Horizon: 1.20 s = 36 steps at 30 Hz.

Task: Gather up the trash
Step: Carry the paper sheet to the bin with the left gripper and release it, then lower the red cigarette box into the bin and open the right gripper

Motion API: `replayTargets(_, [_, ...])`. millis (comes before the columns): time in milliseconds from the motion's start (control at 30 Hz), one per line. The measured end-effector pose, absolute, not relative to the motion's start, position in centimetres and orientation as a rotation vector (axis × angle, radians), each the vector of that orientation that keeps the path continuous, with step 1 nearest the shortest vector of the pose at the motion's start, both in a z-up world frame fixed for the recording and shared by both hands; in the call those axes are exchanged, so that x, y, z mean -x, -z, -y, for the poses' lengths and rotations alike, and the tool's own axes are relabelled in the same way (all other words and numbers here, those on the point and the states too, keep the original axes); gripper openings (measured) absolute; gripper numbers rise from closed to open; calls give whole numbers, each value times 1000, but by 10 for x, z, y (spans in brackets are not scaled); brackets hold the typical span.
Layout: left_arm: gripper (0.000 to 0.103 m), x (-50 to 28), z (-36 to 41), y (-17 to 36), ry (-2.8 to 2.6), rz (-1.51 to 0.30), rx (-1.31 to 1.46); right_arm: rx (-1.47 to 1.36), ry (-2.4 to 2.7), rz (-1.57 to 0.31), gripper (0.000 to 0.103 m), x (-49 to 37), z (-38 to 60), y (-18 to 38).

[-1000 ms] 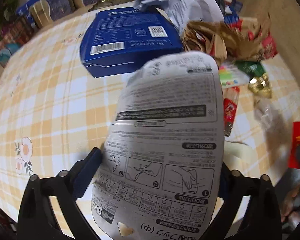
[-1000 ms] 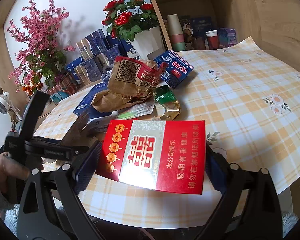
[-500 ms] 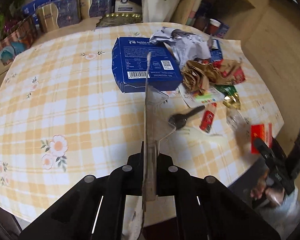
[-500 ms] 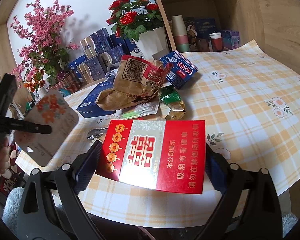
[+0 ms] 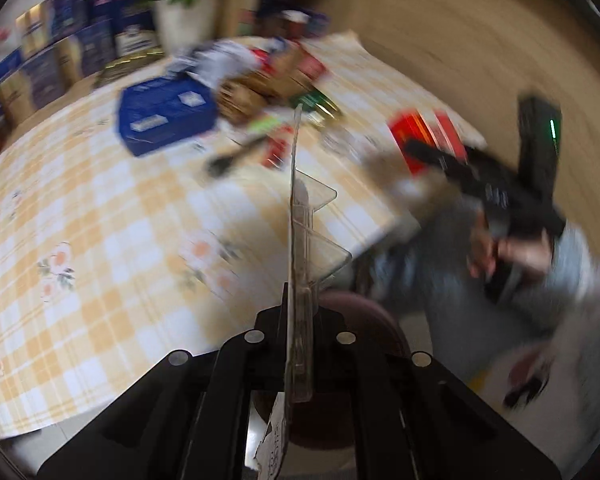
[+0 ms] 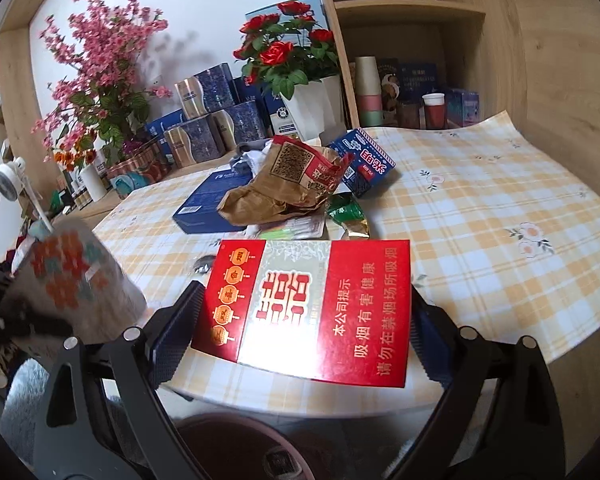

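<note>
Left wrist view: the left gripper (image 5: 298,344) has its fingers closed tight on a blister pack (image 5: 300,240), a card sheet with clear plastic bubble, seen edge-on and running toward 12 o'clock. It hangs past the desk (image 5: 100,220) edge, above a dark round bin (image 5: 364,320). Judged light, thin and springy; the flat card margin is the sound hold, the bubble would crush. The view is blurred.

Right wrist view: the right gripper (image 6: 300,320) holds a red cigarette carton (image 6: 304,308) across its short ends, fingers spread wide and touching both ends. It sits above the near desk edge and the bin (image 6: 240,448). Judged light, stiff, glossy and liable to slip. More litter lies at 12 o'clock, including a brown paper bag (image 6: 276,196).
</note>
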<state>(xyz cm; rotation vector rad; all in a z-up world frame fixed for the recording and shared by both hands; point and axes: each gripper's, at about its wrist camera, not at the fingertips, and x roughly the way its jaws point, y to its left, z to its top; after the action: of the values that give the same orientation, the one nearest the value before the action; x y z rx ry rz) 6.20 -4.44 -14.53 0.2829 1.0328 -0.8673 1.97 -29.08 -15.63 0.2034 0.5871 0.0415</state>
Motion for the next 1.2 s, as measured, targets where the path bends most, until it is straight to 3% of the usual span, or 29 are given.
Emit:
replayTargets(300, [6, -13, 73, 211, 986, -1149, -509, -162, -30, -591, 92, 5, 283, 158])
replayTargets(767, [9, -36, 101, 284, 906, -1319, -524, -143, -49, -634, 92, 0, 276, 172])
replayTargets(800, [14, -36, 103, 287, 900, -1318, -518, -143, -51, -638, 92, -1, 276, 173])
replayTargets(867, [62, -37, 99, 284, 879, -1294, -492, -144, -53, -643, 92, -2, 275, 174])
replayTargets(1000, [71, -37, 82, 258, 856, -1187, -372, -139, -63, -650, 92, -4, 273, 176])
replayTargets(1067, [81, -39, 72, 243, 805, -1123, -331, -122, -77, -655, 92, -4, 268, 177])
replayTargets(1200, [91, -38, 41, 210, 672, -985, -218, -68, -116, -665, 92, -5, 252, 178])
